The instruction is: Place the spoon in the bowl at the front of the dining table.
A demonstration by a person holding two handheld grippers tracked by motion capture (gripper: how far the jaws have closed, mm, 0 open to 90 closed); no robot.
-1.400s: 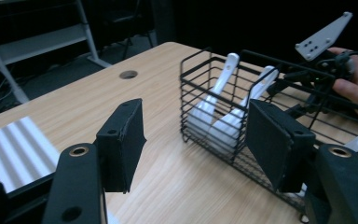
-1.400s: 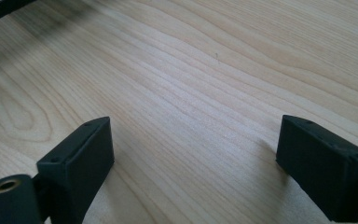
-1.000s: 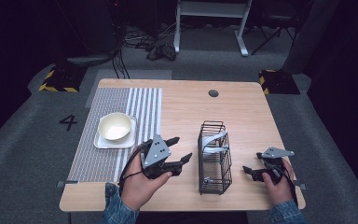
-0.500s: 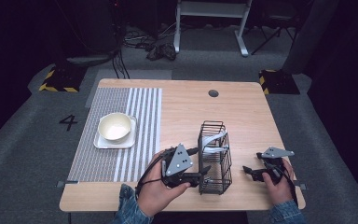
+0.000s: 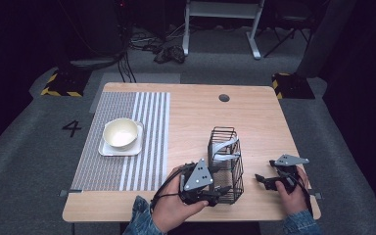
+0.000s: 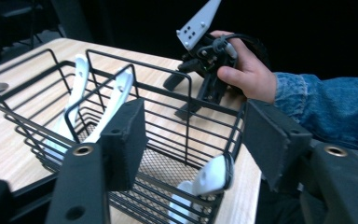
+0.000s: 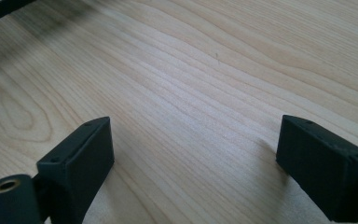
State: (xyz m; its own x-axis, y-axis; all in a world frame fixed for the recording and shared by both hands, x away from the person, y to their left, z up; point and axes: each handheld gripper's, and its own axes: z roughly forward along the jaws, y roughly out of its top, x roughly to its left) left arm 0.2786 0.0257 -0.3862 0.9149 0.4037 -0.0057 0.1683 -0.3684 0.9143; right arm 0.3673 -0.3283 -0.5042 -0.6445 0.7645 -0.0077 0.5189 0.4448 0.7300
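A black wire basket (image 5: 225, 161) stands lengthwise on the wooden table (image 5: 264, 122), with white utensils (image 5: 223, 149) leaning inside it. My left gripper (image 5: 220, 193) is at the basket's near end. In the left gripper view its jaws (image 6: 196, 140) have just been closing a little; they straddle the basket's (image 6: 135, 84) near corner, and the pads do not press on the wires. One white utensil (image 6: 116, 98) leans on the rim and another (image 6: 212, 175) lies low by the corner. My right gripper (image 5: 262, 180) rests open on the table right of the basket, seen as (image 7: 191, 154) over bare wood.
A cream bowl (image 5: 121, 132) sits on a square white plate (image 5: 108, 148) on a grey striped placemat (image 5: 127, 166) at the left. A dark round grommet (image 5: 223, 98) marks the table's far side. A hand holds the right gripper (image 6: 179, 98) beyond the basket.
My left gripper has moved right from the placemat's edge to the basket's near end and sunk slightly. The right gripper has stayed put.
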